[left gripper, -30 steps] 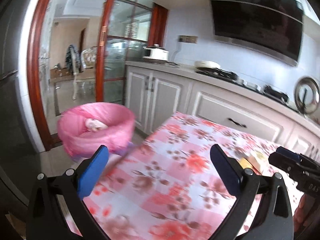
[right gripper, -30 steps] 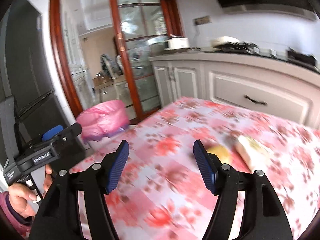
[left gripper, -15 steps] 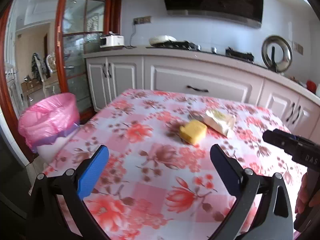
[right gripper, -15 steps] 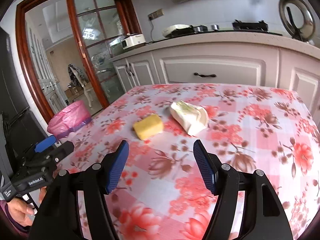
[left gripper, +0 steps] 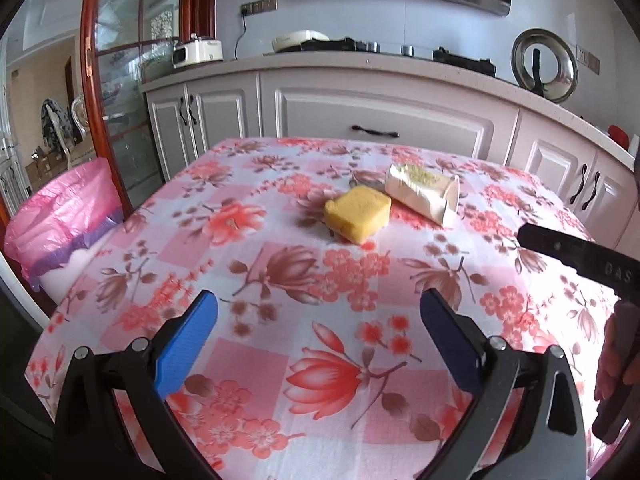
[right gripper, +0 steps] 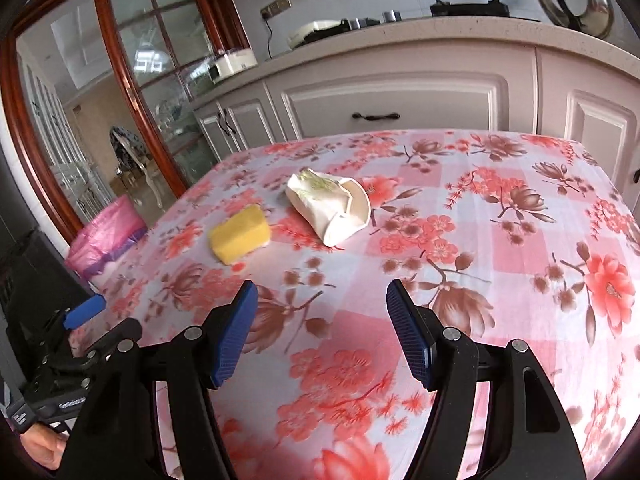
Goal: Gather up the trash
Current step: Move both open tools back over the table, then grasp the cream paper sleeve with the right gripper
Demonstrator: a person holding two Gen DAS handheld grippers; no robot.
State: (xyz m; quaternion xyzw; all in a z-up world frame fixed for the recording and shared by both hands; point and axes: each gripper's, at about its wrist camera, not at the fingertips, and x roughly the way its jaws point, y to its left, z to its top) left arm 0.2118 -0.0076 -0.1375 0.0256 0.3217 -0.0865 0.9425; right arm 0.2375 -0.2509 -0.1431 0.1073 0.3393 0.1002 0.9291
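Observation:
A yellow sponge (left gripper: 357, 213) and a crushed white paper cup (left gripper: 422, 193) lie side by side in the middle of the table. They also show in the right wrist view, the sponge (right gripper: 239, 233) left of the cup (right gripper: 330, 204). A bin lined with a pink bag (left gripper: 60, 216) stands on the floor past the table's left edge. My left gripper (left gripper: 318, 332) is open and empty above the near part of the table. My right gripper (right gripper: 322, 326) is open and empty too, short of the cup.
The table wears a pink floral cloth (left gripper: 320, 312). White kitchen cabinets (left gripper: 376, 116) with a worktop run behind it. A glass door with a red wooden frame (left gripper: 90, 80) is at the left, beside the bin.
Both grippers have swung from the bin side toward the table's middle and lowered. The sponge and cup have come into centre view. Both stay open.

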